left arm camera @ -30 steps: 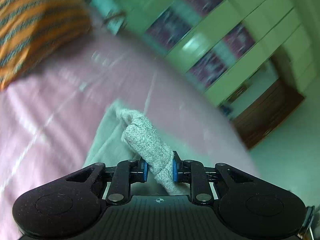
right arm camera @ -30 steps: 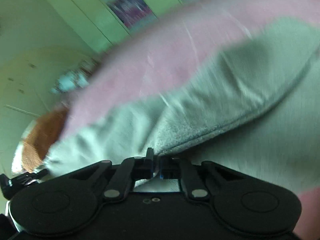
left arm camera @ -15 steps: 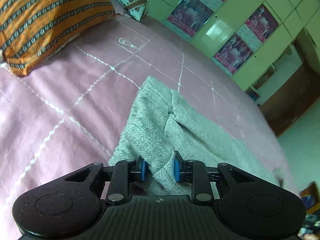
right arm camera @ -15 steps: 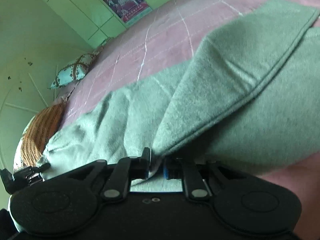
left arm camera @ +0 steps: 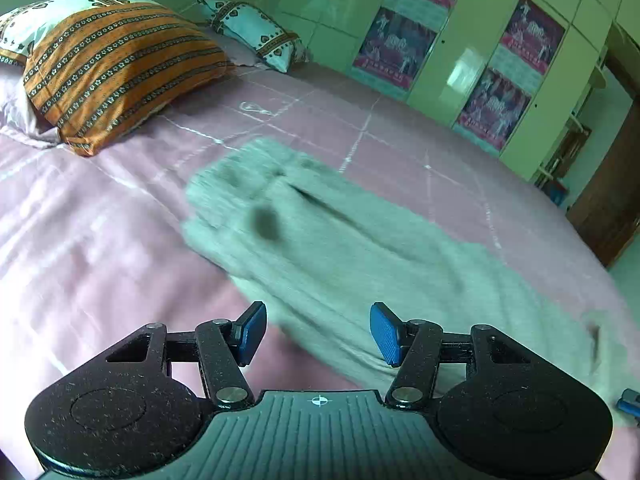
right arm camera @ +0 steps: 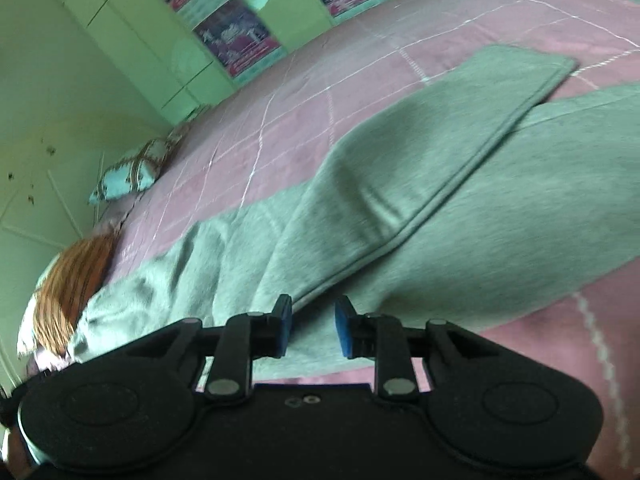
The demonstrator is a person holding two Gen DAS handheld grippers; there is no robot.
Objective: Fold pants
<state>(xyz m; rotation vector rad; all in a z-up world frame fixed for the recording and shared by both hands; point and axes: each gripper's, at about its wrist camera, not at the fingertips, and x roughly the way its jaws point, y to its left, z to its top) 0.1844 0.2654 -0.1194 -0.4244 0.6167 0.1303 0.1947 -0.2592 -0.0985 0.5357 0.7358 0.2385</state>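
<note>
Grey knit pants point(left arm camera: 344, 240) lie spread on a pink bed cover point(left arm camera: 88, 240) stitched with white lines, one leg point(right arm camera: 420, 168) folded across the rest. Left hand-held gripper point(left arm camera: 318, 334) hovers above the fabric with blue pads point(left arm camera: 386, 338) spread wide, gripping nothing. Right hand-held gripper point(right arm camera: 312, 330) sits at the folded edge, its jaws parted by a narrower gap, cloth lying beneath them but not pinched. An orange striped pillow point(left arm camera: 116, 68) and a pale patterned cushion point(left arm camera: 256, 34) rest near green wardrobe doors point(left arm camera: 460, 60).
</note>
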